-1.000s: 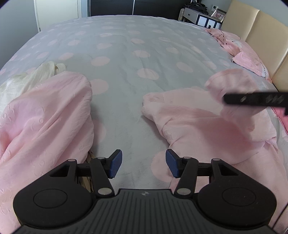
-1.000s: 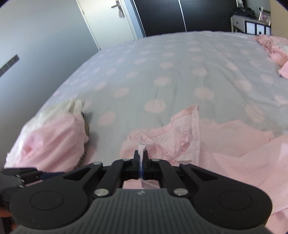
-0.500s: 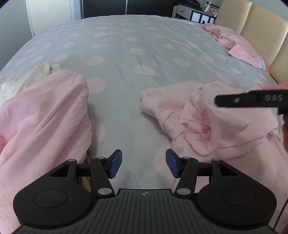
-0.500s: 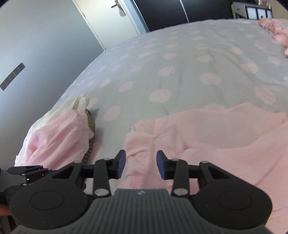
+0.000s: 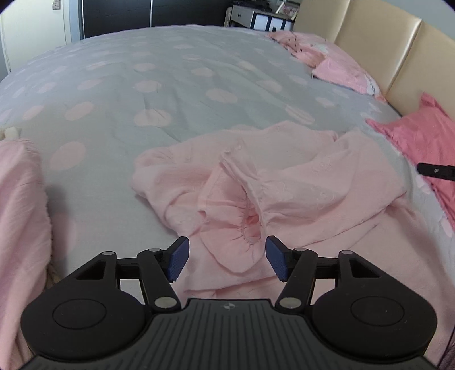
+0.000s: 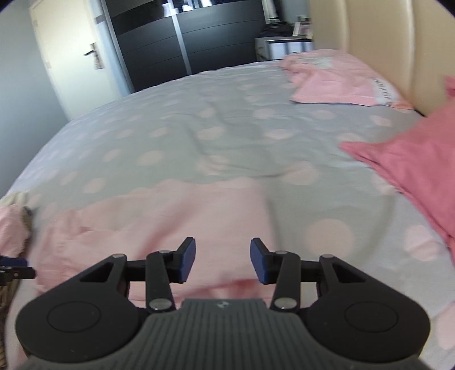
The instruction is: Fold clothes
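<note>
Both tongs' jaws opening, empty, above crumpled pink garment [image 5: 287, 182]

A wide bed covered in a grey quilt with pale pink polka dots [image 5: 176, 94] fills both views. Behind it rises a beige padded headboard of upright panels [image 5: 378, 39]. A light pink pillow [image 5: 341, 71] lies against the headboard at the far end. Past the bed stands a dark wardrobe with horizontal panels [image 6: 176, 48], and beside it a cream door with a metal lever handle [image 6: 65, 54]. A white cabinet with dark-fronted compartments [image 5: 258, 20] stands near the headboard's far corner.
</note>
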The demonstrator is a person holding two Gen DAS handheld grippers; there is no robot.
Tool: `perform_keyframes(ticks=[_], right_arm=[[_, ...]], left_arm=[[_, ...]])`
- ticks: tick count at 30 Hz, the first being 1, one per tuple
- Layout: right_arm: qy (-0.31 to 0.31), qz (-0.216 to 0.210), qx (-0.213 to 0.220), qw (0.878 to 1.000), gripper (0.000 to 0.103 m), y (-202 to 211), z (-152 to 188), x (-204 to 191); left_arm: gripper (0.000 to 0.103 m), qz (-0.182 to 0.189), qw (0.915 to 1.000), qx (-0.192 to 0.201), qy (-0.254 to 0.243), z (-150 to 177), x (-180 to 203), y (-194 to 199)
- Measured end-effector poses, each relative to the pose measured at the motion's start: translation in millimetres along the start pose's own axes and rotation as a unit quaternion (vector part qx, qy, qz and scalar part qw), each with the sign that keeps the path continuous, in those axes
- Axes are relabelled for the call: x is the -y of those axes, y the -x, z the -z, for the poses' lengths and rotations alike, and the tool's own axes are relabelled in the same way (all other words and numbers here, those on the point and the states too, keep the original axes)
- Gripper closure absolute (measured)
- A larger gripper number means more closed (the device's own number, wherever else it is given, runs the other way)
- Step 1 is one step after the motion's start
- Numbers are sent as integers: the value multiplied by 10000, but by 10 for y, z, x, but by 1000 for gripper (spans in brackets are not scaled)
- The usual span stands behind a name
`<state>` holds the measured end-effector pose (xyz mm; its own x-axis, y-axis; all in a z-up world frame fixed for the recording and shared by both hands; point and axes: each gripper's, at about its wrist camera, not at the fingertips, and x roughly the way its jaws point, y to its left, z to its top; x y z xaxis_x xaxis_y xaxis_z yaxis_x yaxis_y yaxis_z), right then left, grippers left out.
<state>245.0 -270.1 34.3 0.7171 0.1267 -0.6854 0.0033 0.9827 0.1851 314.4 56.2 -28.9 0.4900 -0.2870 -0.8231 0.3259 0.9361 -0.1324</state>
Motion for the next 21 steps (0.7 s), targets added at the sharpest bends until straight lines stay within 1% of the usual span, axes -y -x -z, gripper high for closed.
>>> perform_keyframes(ticks=[1,3,6,8,9,10,11,12,13,14,15,16,19,20,21], right_arm=[[-7,106,-30,9999,57,-20,15,100],[224,247,-87,9994,57,-89,62,211],[434,223,-344,9982,57,-201,148,302],[653,250,-521,9962,57,-291,218,289],[824,217,-606,9945,57,-332,267,279],[975,205,-636,9930,57,-378,303,258],[1122,195,-661,9913,57,-424,339,235],[1269,185,-686,9894,57,-470,374,212],[1339,209,-687,9884,60,-517,395,196],[1332,239,-649,9887,62,-550,401,189],[1317,270,-607,9891,73,-580,406,183],[1228,337,-653,9897,98,-603,376,185],[900,497,-742,9919,98,-618,280,223],[860,517,-761,9920,98,-621,264,245],[824,530,-806,9919,98,-638,258,264]], left_arm=[[45,-34,10000,-46,-22,-1,23,-72],[45,-56,9999,-115,-16,-4,37,-198],[46,-51,9998,-144,131,-20,25,-329],[48,77,9996,-123,233,-41,17,-377],[56,181,9994,-95,273,-51,14,-386],[61,290,9990,-61,320,-63,12,-394],[74,401,9985,-49,380,-76,10,-405],[90,504,9977,-57,447,-93,8,-420],[97,574,9971,-22,494,-114,6,-407],[99,599,9969,72,512,-141,6,-353],[102,624,9965,166,529,-169,5,-299],[102,649,9961,260,547,-196,4,-245],[102,614,9928,576,852,-293,-121,23],[102,666,9912,591,976,-290,-201,70],[102,669,9909,519,1042,-270,-267,68]])
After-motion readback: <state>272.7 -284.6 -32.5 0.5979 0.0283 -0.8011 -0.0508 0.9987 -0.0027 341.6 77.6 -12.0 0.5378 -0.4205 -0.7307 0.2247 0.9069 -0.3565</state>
